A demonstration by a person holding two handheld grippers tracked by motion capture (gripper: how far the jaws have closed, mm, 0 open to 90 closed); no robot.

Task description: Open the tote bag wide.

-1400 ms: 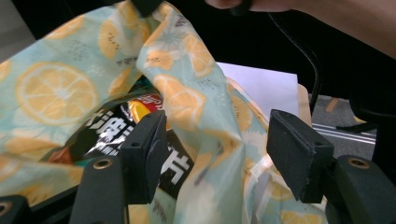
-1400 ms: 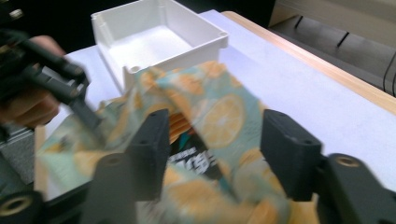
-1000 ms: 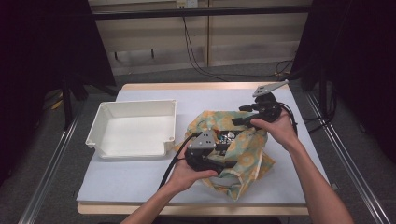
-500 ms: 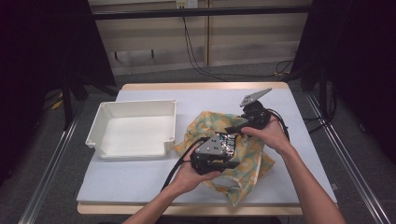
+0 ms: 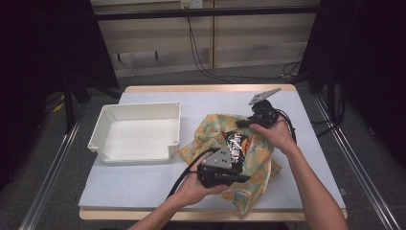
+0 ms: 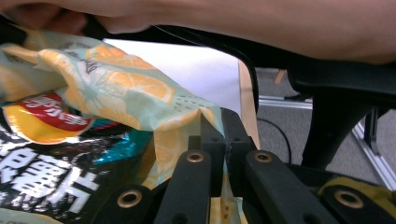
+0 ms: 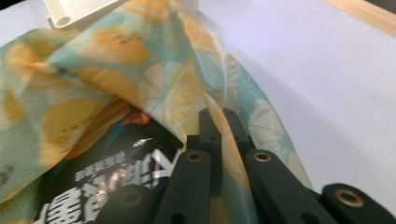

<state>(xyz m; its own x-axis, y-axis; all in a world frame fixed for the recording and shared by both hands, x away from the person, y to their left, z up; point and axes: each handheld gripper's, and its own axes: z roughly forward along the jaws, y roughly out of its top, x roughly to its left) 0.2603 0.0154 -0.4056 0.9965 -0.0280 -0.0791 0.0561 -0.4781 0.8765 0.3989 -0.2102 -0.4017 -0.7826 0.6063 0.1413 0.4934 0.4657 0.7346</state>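
Left gripper (image 5: pixel 238 178) has just been closing and now pinches the near edge of your thin orange-print, lemon-patterned cloth bag (image 5: pixel 261 158); in the left gripper view (image 6: pixel 226 140) the jaws meet with fabric (image 6: pixel 121 88) squeezed between them. Right gripper (image 5: pixel 242 123) has likewise just been closing and clamps the bag's far edge; the right gripper view (image 7: pixel 218 122) shows cloth (image 7: pixel 102 51) caught between its jaws. Your black glossy snack packet with white lettering (image 5: pixel 236 143) sits inside the bag's mouth, between both grippers, partly covered by fabric. Bag lies on the pale grey table mat (image 5: pixel 143 182), just right of the white rectangular plastic tray (image 5: pixel 136 136), touching its corner.
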